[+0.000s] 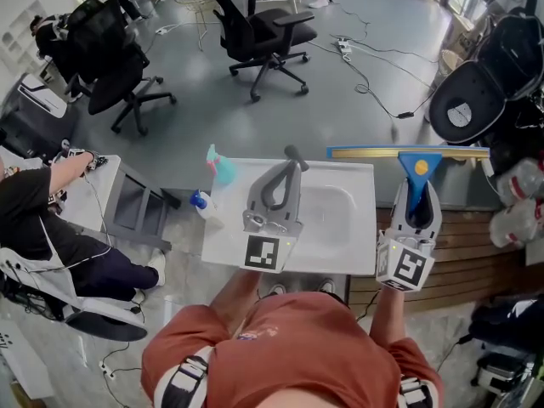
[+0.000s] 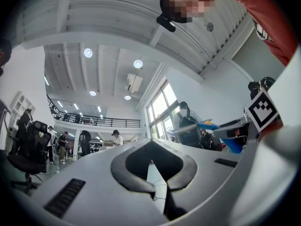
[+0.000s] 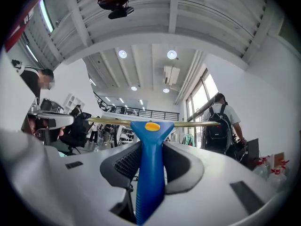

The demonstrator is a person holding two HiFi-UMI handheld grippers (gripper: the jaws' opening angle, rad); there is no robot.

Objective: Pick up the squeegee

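The squeegee (image 1: 418, 165) has a blue handle and a long brass-coloured blade bar lying crosswise, and it hangs in the air above the right end of the white sink unit (image 1: 340, 228). My right gripper (image 1: 419, 206) is shut on the blue handle, pads pressing on both sides. The right gripper view shows the handle (image 3: 149, 173) running up between the pads of the right gripper (image 3: 149, 159) to the blade. My left gripper (image 1: 293, 154) hovers over the sink basin, fingers meeting at the tips with nothing in them. In the left gripper view, past the left gripper (image 2: 151, 147), the squeegee (image 2: 207, 125) shows at the right.
A teal spray bottle (image 1: 223, 168) and a blue-capped bottle (image 1: 200, 201) stand at the sink's left edge. Black office chairs (image 1: 263, 32) stand on the grey floor behind. A seated person (image 1: 51, 228) is at the left. A wooden platform (image 1: 476, 245) lies to the right.
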